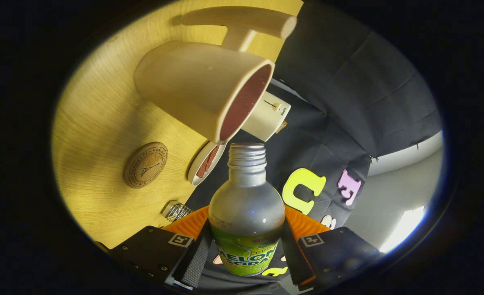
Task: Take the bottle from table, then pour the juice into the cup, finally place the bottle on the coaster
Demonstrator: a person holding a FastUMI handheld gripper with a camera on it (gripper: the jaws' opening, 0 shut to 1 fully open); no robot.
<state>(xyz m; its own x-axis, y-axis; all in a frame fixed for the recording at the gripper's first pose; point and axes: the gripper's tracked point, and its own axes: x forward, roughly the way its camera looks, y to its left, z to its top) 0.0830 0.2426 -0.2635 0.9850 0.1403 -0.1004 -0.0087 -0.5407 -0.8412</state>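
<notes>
Melon soda bottle (pixel 246 213) sits clamped between my fingers (pixel 193 256), tipped so its uncapped neck points at the rim of the cream cup (pixel 196 86), ready for pouring.

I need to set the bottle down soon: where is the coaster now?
The round cork coaster lies on the wooden table, beside the cup, beyond the gripper.
</notes>
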